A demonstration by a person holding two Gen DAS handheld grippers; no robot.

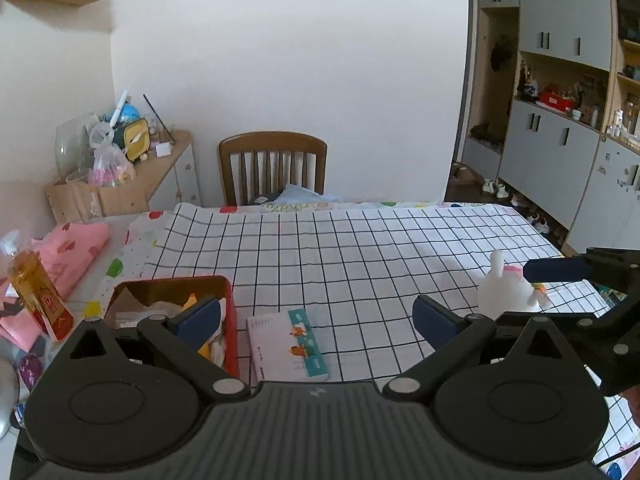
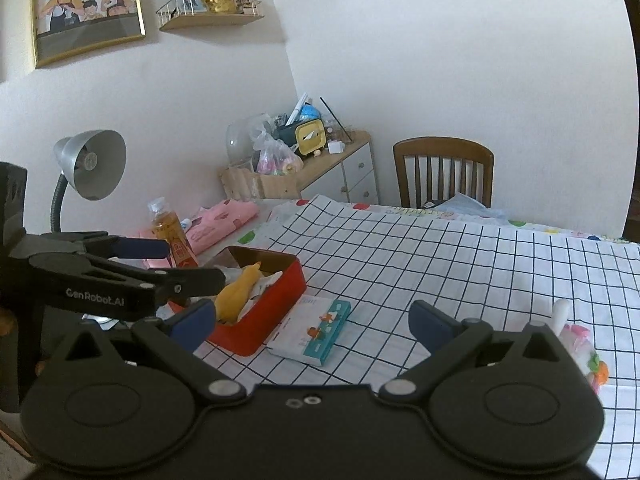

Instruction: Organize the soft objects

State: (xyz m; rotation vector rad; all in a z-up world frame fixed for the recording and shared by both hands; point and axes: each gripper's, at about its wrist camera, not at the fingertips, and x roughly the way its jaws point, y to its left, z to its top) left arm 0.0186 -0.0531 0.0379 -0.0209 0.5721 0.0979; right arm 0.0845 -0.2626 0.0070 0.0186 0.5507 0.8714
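From the left wrist view, our left gripper (image 1: 316,316) hangs low over the checked surface (image 1: 360,248) with its fingers wide apart and nothing between them, parked just beside the red box (image 1: 230,300), which looks like our collecting bin since soft scraps already sit in it. A small picture book (image 1: 288,344) lies flat just right of the box. The white plush rabbit (image 1: 506,292) stands upright farther right, near our right gripper (image 1: 560,270). From the right wrist view, the right gripper (image 2: 310,322) is likewise spread apart and empty; a yellow soft toy (image 2: 238,292) rests inside the box (image 2: 276,304), while the rabbit (image 2: 560,314) peeks up at the right, not yet collected.
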